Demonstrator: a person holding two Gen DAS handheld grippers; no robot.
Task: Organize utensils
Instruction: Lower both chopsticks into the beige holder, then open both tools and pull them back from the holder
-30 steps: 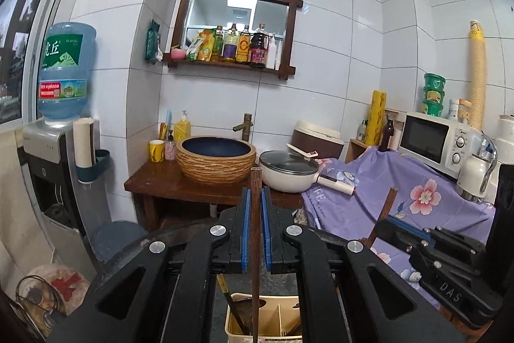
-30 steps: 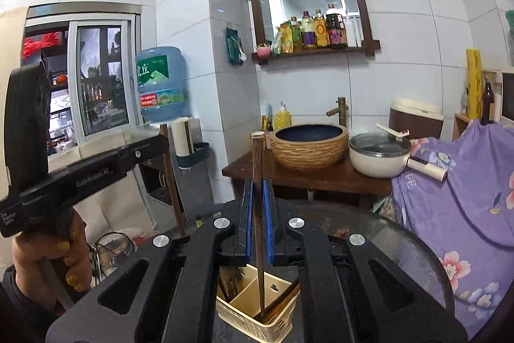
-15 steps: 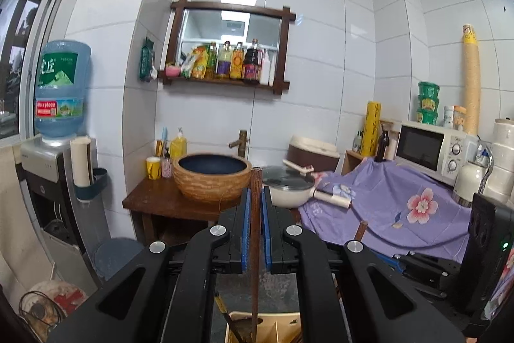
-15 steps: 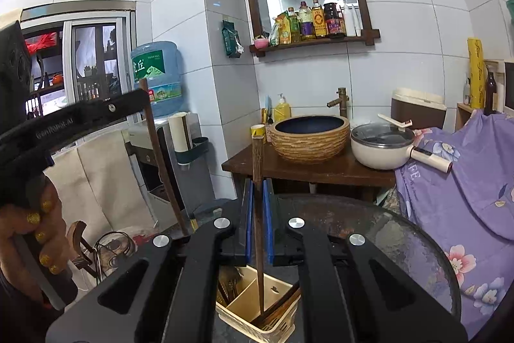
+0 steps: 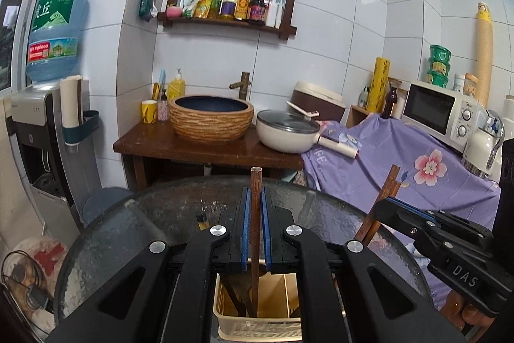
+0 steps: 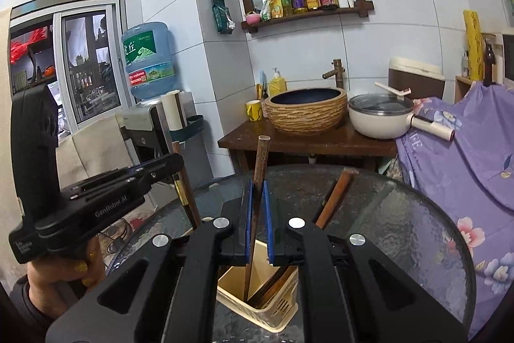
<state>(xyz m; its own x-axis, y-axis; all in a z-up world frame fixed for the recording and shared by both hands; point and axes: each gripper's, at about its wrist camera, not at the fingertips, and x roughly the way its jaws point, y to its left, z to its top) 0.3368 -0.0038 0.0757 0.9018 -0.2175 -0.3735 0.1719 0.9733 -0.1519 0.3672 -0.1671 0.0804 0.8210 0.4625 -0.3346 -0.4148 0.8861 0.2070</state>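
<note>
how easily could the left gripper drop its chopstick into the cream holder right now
Probably yes. The left gripper holds its chopstick upright with the lower end already inside the holder; that compartment looks open, with other utensils leaning aside.

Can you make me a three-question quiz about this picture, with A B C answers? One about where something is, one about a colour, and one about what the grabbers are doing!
1. Where is the cream utensil basket?
A. on the round glass table
B. on the microwave
C. in the sink

2. What colour are the gripper pads?
A. red
B. blue
C. yellow

3. What is the left gripper doing?
A. hanging open and empty
B. holding a cup
C. clamped on a brown chopstick

Answers:
1 A, the basket stands on the glass top.
2 B, blue strips line both fingers.
3 C, the chopstick stands between its closed pads; the right gripper grips a chopstick too.
</note>
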